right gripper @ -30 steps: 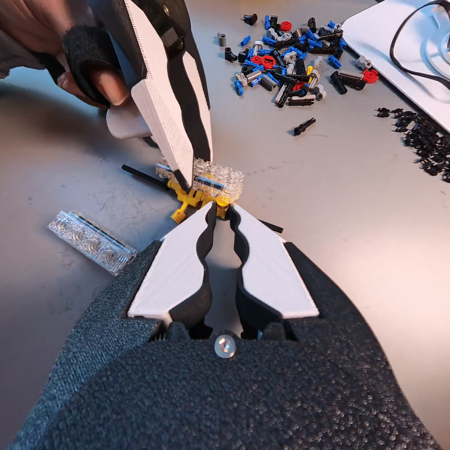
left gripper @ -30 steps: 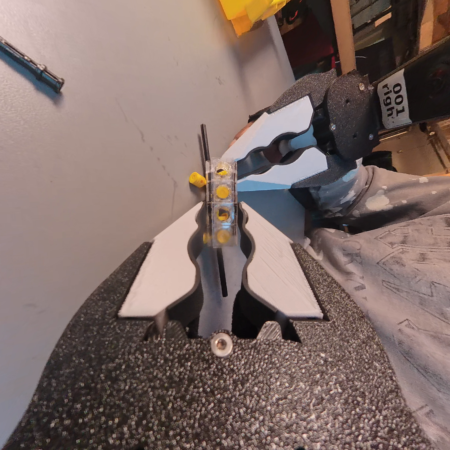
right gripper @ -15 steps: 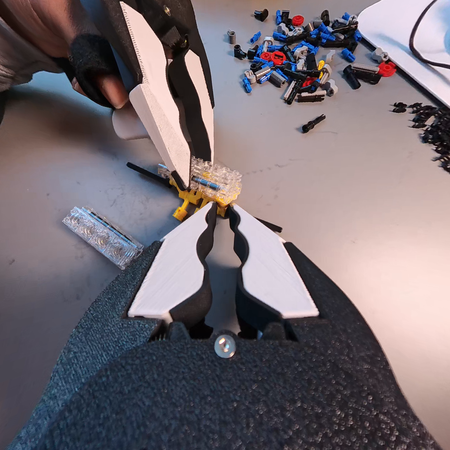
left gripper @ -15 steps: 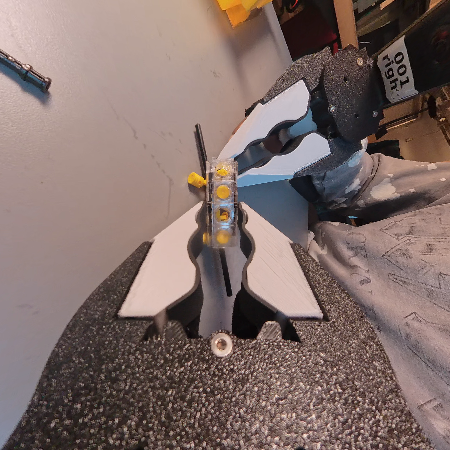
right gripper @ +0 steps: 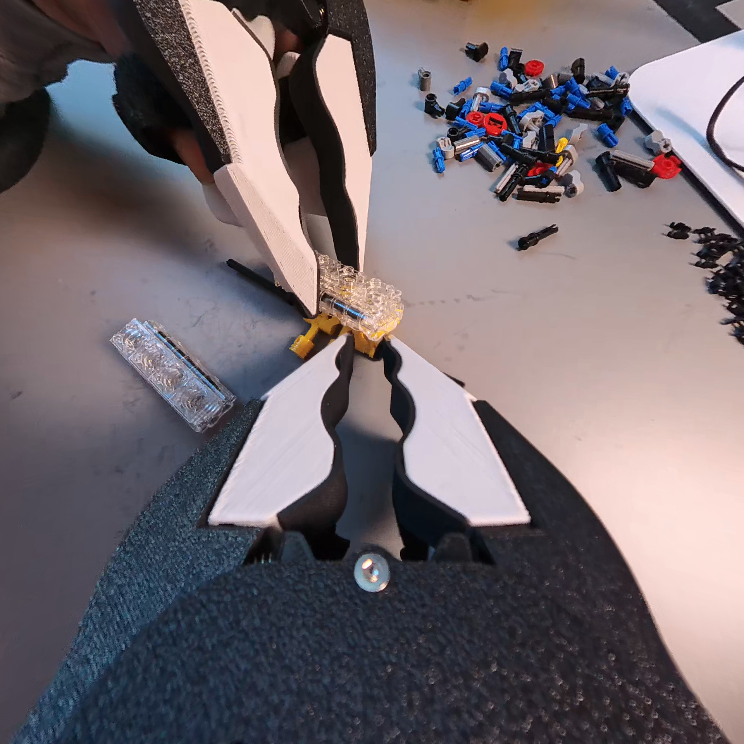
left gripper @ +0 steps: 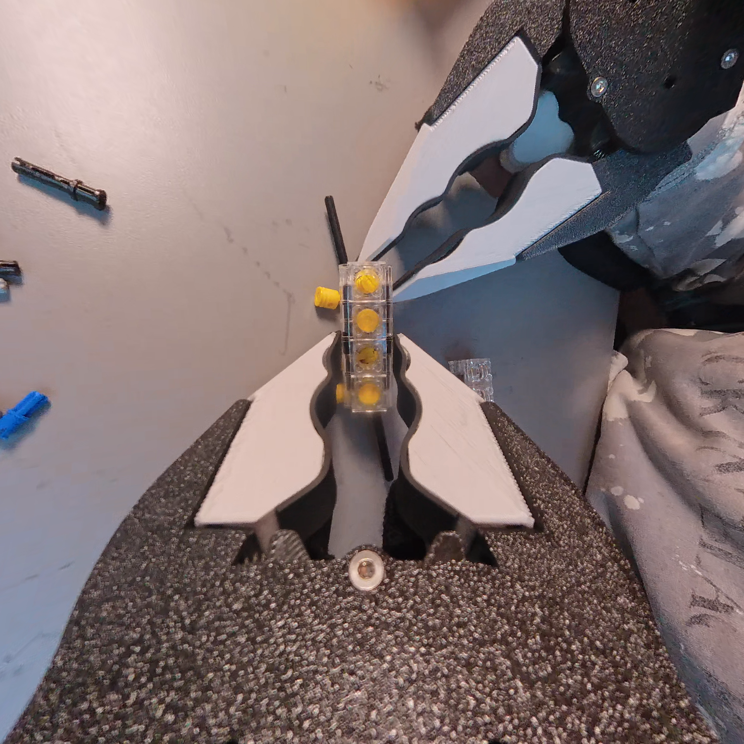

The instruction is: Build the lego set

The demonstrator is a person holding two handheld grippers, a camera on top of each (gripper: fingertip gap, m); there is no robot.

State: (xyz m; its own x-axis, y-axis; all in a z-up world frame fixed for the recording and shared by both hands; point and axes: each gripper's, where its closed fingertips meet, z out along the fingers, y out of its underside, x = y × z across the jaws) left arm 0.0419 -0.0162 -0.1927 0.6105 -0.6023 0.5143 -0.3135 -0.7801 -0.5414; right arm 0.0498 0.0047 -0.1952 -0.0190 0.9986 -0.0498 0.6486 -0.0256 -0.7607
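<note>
Both grippers [left gripper: 364,346] [right gripper: 364,344] nearer — clear block [left gripper: 365,338] still clamped.

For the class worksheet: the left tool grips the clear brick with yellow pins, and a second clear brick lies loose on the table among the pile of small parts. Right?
Not quite. The right wrist view shows the second clear brick lying alone, far from the pile of small parts. The left tool does grip the clear brick with yellow pins.

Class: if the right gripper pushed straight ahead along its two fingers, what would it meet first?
Probably the yellow pin parts under the clear studded brick assembly; the right gripper already sits at them, depth uncertain.
</note>
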